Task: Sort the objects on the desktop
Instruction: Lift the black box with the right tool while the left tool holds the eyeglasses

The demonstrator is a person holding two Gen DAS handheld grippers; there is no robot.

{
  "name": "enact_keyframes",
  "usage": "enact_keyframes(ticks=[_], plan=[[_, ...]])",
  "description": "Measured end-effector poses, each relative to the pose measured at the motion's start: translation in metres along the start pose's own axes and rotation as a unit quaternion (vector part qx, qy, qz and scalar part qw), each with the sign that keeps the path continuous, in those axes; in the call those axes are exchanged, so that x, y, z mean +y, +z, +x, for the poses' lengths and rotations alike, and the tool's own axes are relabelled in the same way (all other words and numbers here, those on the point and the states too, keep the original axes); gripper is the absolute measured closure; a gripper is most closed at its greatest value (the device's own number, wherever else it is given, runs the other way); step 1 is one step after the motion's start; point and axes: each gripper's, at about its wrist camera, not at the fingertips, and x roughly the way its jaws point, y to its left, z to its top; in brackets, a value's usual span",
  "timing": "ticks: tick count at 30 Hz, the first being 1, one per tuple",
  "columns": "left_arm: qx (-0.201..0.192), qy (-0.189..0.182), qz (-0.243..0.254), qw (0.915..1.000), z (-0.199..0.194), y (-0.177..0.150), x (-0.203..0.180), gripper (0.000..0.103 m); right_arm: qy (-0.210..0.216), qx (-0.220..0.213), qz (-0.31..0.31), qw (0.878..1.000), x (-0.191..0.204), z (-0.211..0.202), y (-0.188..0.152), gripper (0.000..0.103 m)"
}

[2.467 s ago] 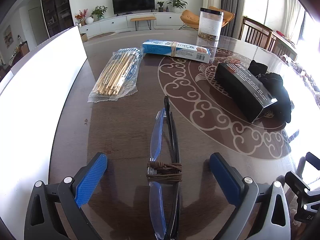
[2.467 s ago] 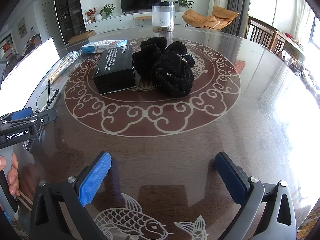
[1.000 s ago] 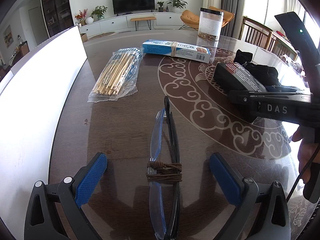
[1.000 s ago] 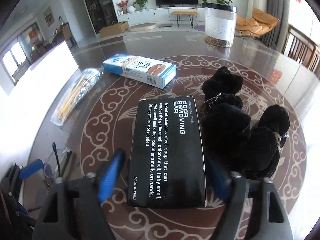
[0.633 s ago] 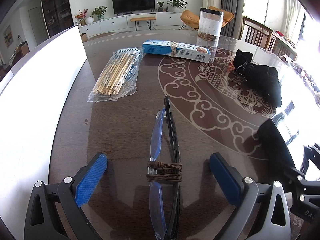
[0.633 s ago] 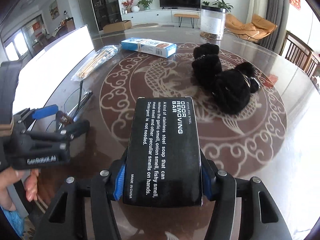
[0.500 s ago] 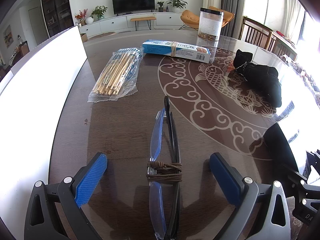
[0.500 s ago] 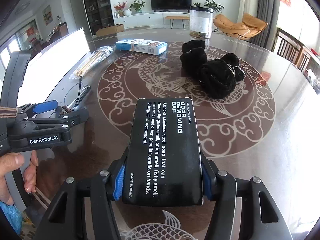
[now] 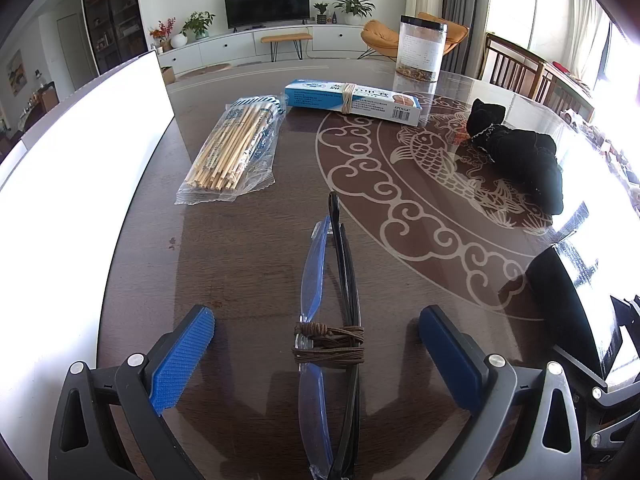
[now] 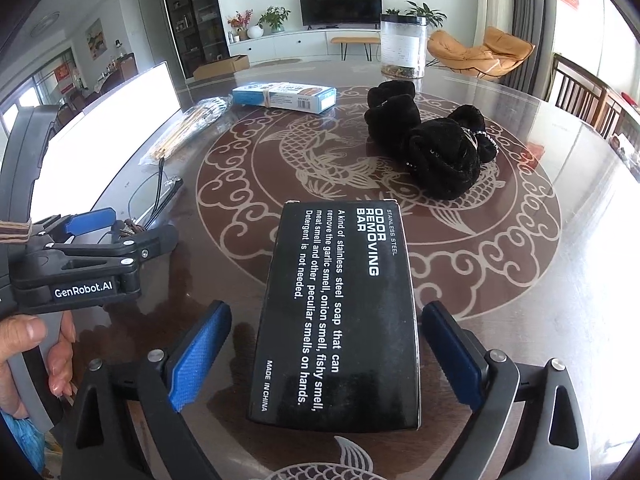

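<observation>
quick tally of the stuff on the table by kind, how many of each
Boxes: 2 – black box, blue-and-white box
Jars: 1 – clear jar
Chopstick packs: 1 – bagged chopsticks
Glasses: 1 – folded glasses
Black fabric bundles: 1 – black plush bundle
Total: 6

I am holding my right hand-held gripper point(image 10: 326, 354) angled downward, its jaws just opening wide; my left hand-held gripper point(image 9: 316, 354) is also gaping, tilted down.
</observation>
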Motion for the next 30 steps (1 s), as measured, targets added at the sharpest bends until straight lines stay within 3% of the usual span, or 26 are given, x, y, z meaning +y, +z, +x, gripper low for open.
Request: enact_keyframes(ticks=[9, 30], plan=[[0.000, 0.000, 0.000, 1.0000, -0.0002, -0.0001, -0.0001, 0.000, -0.007, 0.008, -0.011, 1.000, 0.0042, 0.0030, 0.0000, 0.001], [0.000, 0.000, 0.000, 1.0000, 0.0001, 0.0000, -0.0002, 0.000, -0.017, 0.013, -0.021, 1.000, 0.0068, 0.0042, -0.0016, 0.000]])
